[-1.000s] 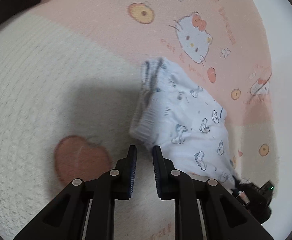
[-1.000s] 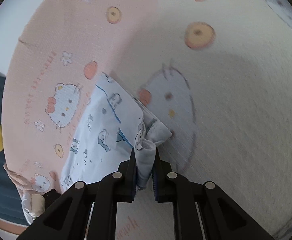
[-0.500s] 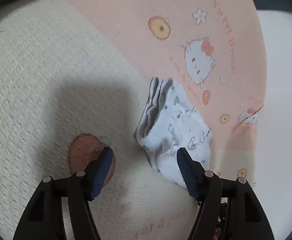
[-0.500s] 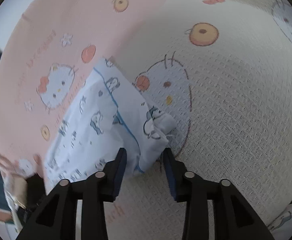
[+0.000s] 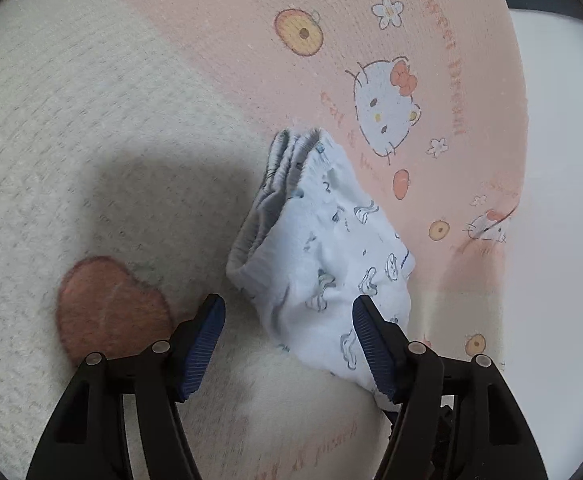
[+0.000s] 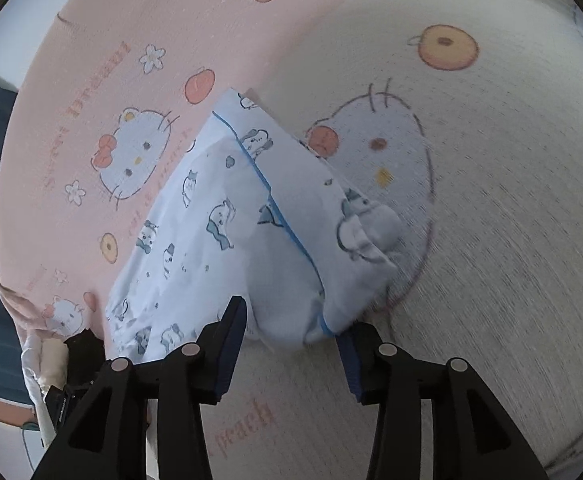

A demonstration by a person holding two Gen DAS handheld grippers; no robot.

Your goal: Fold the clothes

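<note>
We find the small printed garment [image 5: 323, 256] lying doubled into a compact bundle on the cartoon-print blanket [image 5: 431, 20], our left tongs [image 5: 289, 344] and right tongs [image 6: 291, 344] both spread wide and gripping nothing, so folding looks largely complete

the garment [image 5: 327, 256] is small, white, printed with little blue cartoon animals and edged with a thin blue seam, folded into a thick bundle on the mat. in the left view it lies ahead of the open jaws and toward the right one, its stacked gathered waistband edges facing left and its near corner touching the right jaw. in the right view [image 6: 251, 216] it lies ahead of the open jaws, its rumpled near corner reaching between them.
</note>
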